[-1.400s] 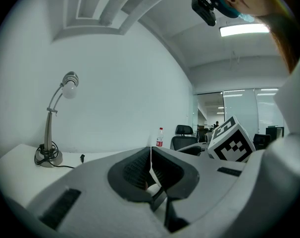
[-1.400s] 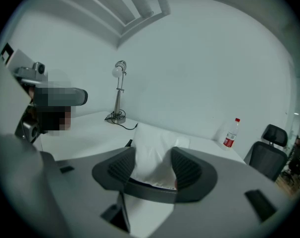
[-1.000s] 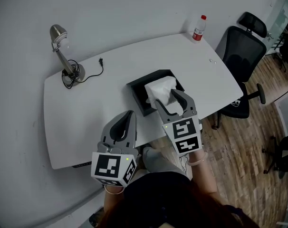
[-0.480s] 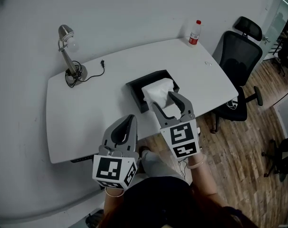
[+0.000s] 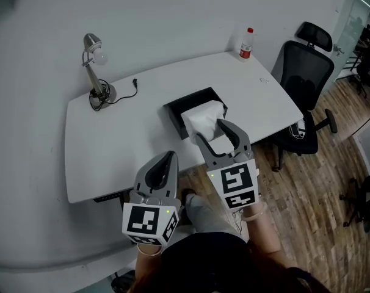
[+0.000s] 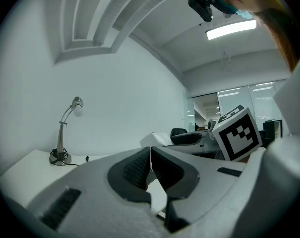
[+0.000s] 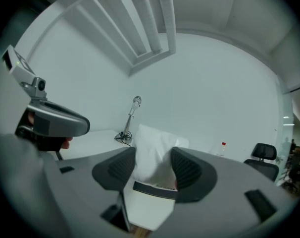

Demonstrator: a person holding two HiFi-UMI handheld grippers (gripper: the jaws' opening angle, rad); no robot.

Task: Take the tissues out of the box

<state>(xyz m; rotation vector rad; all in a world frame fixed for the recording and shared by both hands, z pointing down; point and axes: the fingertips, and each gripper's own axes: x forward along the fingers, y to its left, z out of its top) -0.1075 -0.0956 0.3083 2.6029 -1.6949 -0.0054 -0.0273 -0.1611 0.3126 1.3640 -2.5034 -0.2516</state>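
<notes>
— Where is the box (image 5: 176,110) being kept?
— On the table (image 5: 112,140), its long side running along the table, tissues (image 5: 203,116) being poked upward.
— Jaws?
— Right gripper's (image 5: 210,131) are being held apart, gripping nothing; left gripper's (image 5: 166,156) are being held together.

left gripper (image 6: 151,155): bottom centre, jaws closed, ribbed dark pads meeting along a thin vertical seam, nothing between them
desk lamp (image 6: 66,133): left of centre, upright, curved neck, round bulb head at the top
cord (image 6: 85,157): just right of the lamp base, lying on the table
table (image 6: 26,165): white, lower left
marker cube (image 6: 237,134): right of centre, tilted, black-and-white squares facing the camera
ceiling light (image 6: 231,29): upper right, a lit strip
</notes>
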